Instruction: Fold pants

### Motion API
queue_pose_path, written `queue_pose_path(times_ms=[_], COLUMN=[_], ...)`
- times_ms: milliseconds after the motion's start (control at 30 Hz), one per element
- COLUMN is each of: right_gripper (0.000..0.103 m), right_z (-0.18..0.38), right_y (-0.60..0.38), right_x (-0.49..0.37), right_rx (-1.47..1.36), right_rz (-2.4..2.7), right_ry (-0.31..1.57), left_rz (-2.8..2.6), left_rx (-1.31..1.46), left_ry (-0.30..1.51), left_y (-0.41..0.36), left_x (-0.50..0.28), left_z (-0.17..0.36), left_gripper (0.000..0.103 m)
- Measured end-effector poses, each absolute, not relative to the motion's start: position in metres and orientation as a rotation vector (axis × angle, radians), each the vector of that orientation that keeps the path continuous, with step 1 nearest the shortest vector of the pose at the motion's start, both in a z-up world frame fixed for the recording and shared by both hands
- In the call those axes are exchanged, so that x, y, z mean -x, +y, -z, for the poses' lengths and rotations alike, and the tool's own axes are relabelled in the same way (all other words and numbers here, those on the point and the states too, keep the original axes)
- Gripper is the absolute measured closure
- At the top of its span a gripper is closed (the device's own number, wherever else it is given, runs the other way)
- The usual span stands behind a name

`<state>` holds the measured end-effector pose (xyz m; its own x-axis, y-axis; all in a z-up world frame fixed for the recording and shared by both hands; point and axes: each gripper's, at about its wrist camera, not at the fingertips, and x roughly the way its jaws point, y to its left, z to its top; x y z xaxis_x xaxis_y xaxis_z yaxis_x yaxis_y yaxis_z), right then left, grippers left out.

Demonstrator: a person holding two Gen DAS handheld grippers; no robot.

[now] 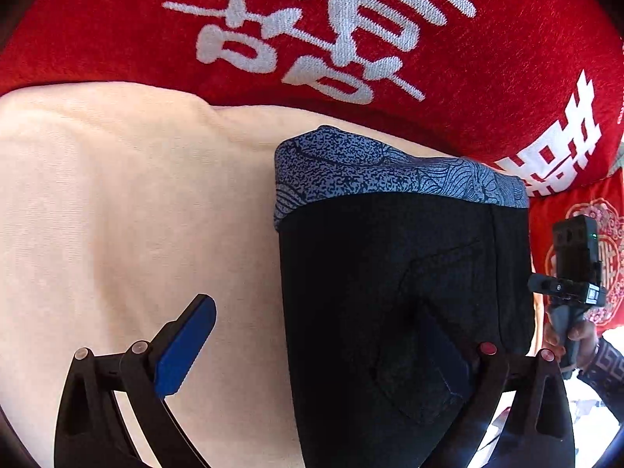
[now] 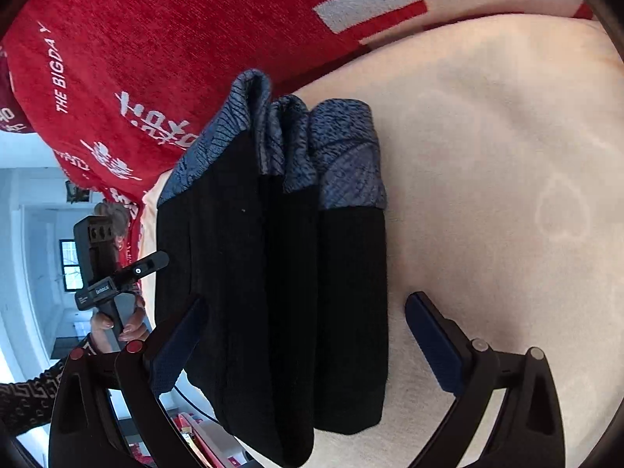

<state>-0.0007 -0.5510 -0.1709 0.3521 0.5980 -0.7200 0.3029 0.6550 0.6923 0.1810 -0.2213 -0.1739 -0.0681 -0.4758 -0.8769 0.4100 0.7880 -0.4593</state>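
The pants (image 1: 394, 284) are black with a blue patterned waistband (image 1: 374, 167) and lie folded in a compact stack on a cream cushion (image 1: 128, 202). In the right wrist view the stack (image 2: 273, 292) shows several layers with the waistband (image 2: 312, 148) at the far end. My left gripper (image 1: 316, 351) is open, its fingers spread to either side of the stack's near left edge, holding nothing. My right gripper (image 2: 300, 343) is open, its fingers straddling the stack's near end, holding nothing. The other gripper shows at each view's edge, the right one in the left wrist view (image 1: 573, 273) and the left one in the right wrist view (image 2: 105, 269).
A red blanket with white characters (image 1: 351, 39) lies behind the cushion and also shows in the right wrist view (image 2: 156, 58). The cushion (image 2: 507, 195) stretches to the right of the stack. A room with a window (image 2: 70, 269) shows beyond the cushion's left edge.
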Motion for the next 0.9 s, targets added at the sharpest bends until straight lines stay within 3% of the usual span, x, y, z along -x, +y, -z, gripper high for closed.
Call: queue_pose_path(times_ms=[233,267,300,367,433,567,900], right_gripper=[0.0,0.002,0.005,0.029,0.04,0.054,0.056], right_z=[0.18,0.18,0.179,0.177,0.174,0.163,0.133], right_y=[-0.551,-0.551,-0.551,-0.549,-0.549,-0.549,-0.522], right_x=[-0.013,-0.014,-0.015,-0.018,-0.019,-0.015,0.013], right_rx=[-0.981,-0.989,-0.988,-0.958,-0.959,-1.026,-1.11], right_rz=[-0.243,-0.226,-0.21,-0.174,-0.187,-0.202,-0.279], right_ry=[1.229,1.238,1.25,1.29,1.292,1.257,1.256], left_rz=[0.75,0.749,0.768,0.769,0.773,0.765,0.723], left_rx=[0.144,0.142,0.156,0.153,0.135,0.126,0.076], left_ry=[1.505,1.492,1.473,1.454,1.443,1.435,1.418], left_y=[-0.236,-0.24,-0.243,-0.249,-0.251,-0.25,-0.233], left_x=[-0.171,-0.169,-0.166,-0.159,-0.155,-0.156,-0.106], left_z=[0.188,0.186,0.183,0.176,0.166,0.147,0.099], left_gripper=[0.002,0.005,0.019,0.027,0.036,0.043,0.043])
